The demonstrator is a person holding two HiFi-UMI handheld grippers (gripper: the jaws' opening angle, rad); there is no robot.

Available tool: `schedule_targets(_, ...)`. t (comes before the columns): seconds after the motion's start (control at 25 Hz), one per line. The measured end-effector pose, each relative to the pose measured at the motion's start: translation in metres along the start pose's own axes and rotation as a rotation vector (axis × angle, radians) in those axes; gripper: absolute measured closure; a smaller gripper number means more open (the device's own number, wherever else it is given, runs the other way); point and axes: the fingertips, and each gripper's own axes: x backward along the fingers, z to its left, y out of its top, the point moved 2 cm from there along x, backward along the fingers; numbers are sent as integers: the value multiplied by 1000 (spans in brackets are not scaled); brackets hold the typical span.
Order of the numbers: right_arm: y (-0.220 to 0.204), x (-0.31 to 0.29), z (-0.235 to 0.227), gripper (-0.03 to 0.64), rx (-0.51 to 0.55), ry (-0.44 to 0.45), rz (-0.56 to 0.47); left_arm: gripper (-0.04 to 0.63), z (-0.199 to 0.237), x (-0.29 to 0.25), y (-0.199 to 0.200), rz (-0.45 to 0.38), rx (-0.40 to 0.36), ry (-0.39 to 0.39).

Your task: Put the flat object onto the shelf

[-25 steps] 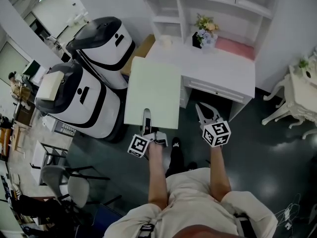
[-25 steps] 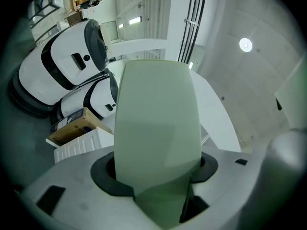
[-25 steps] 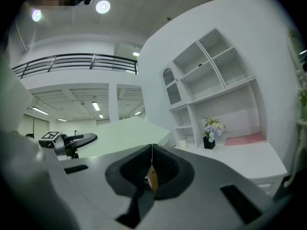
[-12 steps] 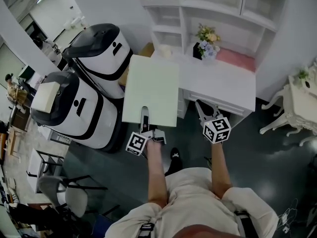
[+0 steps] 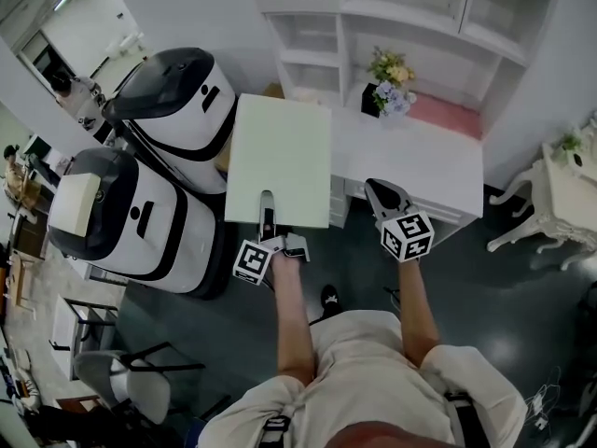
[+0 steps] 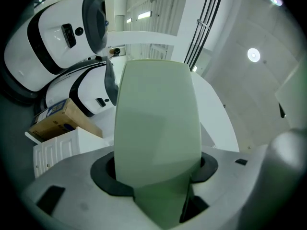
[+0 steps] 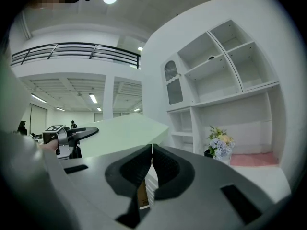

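Note:
A pale green flat board [image 5: 280, 160] is held level in the air in front of the white shelf unit [image 5: 401, 12]. My left gripper [image 5: 268, 215] is shut on its near edge. In the left gripper view the board [image 6: 156, 123] fills the space between the jaws and runs away from the camera. My right gripper [image 5: 382, 197] is shut with nothing in it, off to the right of the board above the white desk [image 5: 438, 157]. The right gripper view has the board [image 7: 120, 133] at its left and the shelf compartments [image 7: 220, 71] ahead.
Two large white and black rounded machines [image 5: 163, 157] stand left of the desk. A flower pot [image 5: 387, 77] and a pink mat [image 5: 448, 110] sit on the desk. A cardboard box [image 6: 60, 121] lies low by the machines. A white side table [image 5: 569, 180] stands at the right.
The board, carried by the left gripper, has moved up and forward toward the shelf unit. The right gripper has come forward alongside it. The person has stepped closer to the desk.

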Motion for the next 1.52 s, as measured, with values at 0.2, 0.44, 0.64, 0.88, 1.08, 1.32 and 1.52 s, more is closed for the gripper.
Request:
schedule_targets(0.2, 1, -26, -6, 548, 5, -31, 3, 333, 11, -33, 7, 19, 55, -41)
schedule_targets(0.44, -3, -50, -9, 548, -6, -78, 6, 333, 30, -59, 16, 60, 79, -51)
schedule_targets(0.64, -18, -60, -5, 548, -15, -107, 32, 333, 51, -61, 31, 91, 62, -45)
schedule_targets(0.88, -16, -73, 0, 548, -11, -105, 39, 333, 61, -61, 40, 101, 74, -13)
schedule_targets(1.08, -19, -89, 2, 548, -17, -82, 33, 333, 67, -70, 46, 88, 73, -21)
schedule_targets(1.32, -12, -112, -14, 548, -41, -77, 7, 333, 70, -88, 50, 84, 67, -14)
schedule_targets(1.52, -6, -129, -28, 548, -77, -90, -17, 333, 69, -107, 48, 101, 75, -40)
